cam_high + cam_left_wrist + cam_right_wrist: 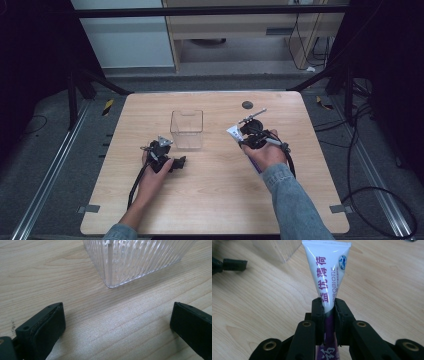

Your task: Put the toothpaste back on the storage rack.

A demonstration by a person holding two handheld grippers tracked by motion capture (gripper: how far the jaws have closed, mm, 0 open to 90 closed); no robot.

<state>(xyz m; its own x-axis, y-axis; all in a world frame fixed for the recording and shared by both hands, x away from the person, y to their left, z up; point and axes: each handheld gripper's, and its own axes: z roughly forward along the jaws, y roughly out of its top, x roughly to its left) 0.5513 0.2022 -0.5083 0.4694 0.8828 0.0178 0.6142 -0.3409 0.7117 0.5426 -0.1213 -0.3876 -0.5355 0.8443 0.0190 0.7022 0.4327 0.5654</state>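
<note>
The right gripper [329,312] clamps the tube [327,272] mid-body, so it may slip or ooze before reaching the box [186,129] mid-table, while the left gripper [117,322] gapes idle.

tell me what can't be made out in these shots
- Toothpaste tube: its cap end is hidden behind the right gripper and cut off by the bottom edge of the right gripper view.
- Clear box: top cut off by the left gripper view's upper edge; in the high view its contents are too small to tell.
- Dark round spot on the table: too small to identify.
</note>
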